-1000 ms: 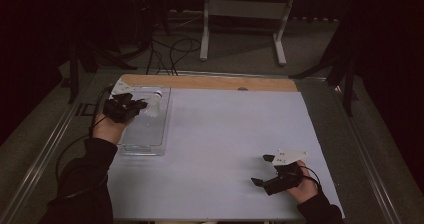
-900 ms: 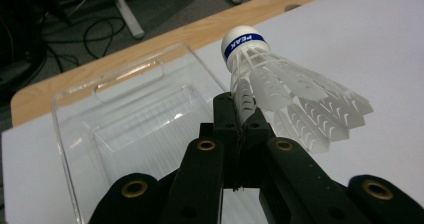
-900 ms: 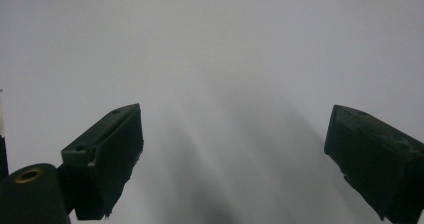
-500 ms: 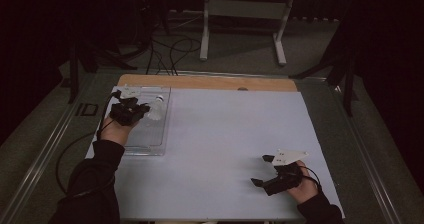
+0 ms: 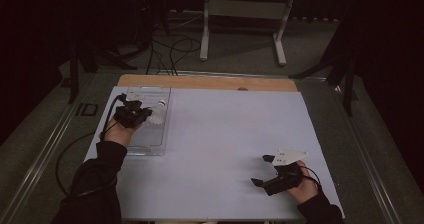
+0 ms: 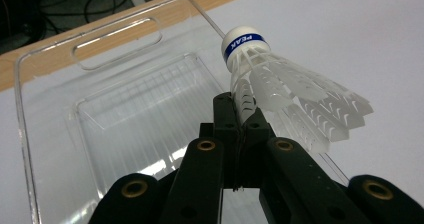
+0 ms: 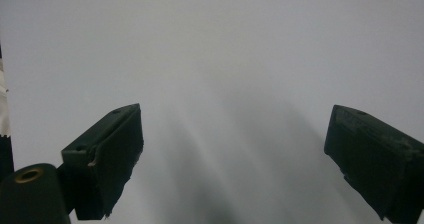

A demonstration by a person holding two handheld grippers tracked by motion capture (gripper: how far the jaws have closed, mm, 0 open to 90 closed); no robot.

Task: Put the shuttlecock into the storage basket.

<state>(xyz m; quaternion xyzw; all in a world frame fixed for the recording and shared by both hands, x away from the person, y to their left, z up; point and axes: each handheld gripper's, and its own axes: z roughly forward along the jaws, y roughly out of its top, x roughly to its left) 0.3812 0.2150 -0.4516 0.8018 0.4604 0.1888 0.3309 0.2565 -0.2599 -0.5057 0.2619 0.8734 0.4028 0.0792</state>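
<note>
- The left tongs (image 6: 239,115) are pressed together on the white shuttlecock (image 6: 280,89), pinching the near edge of its plastic skirt; no gap shows between the black jaws.
- In the left gripper view the shuttlecock leans up and away from the tongs: its rounded cork tip with a blue printed band is the far, upper end, and the slotted skirt fans out to the right of the jaws.
- Beneath and beyond the tongs lies a clear plastic tray (image 6: 60,149) with a ribbed floor and a slot handle at its far end. Whether the shuttlecock touches the tray I cannot tell.
- The high view places the left tongs (image 5: 146,113) over the tray (image 5: 150,146) at the left side of the white counter (image 5: 220,134), with the shuttlecock (image 5: 156,113) a pale blur to their right, inside the tray's outline. The band and the skirt's slots are too small to read there; the left gripper view supplies them.
- The right tongs (image 5: 262,170) sit low near the counter's right front corner, well apart from tray and shuttlecock, jaws spread.
- The right gripper view shows those right tongs (image 7: 232,151) wide apart with bare counter (image 7: 225,59) between them and nothing held.
</note>
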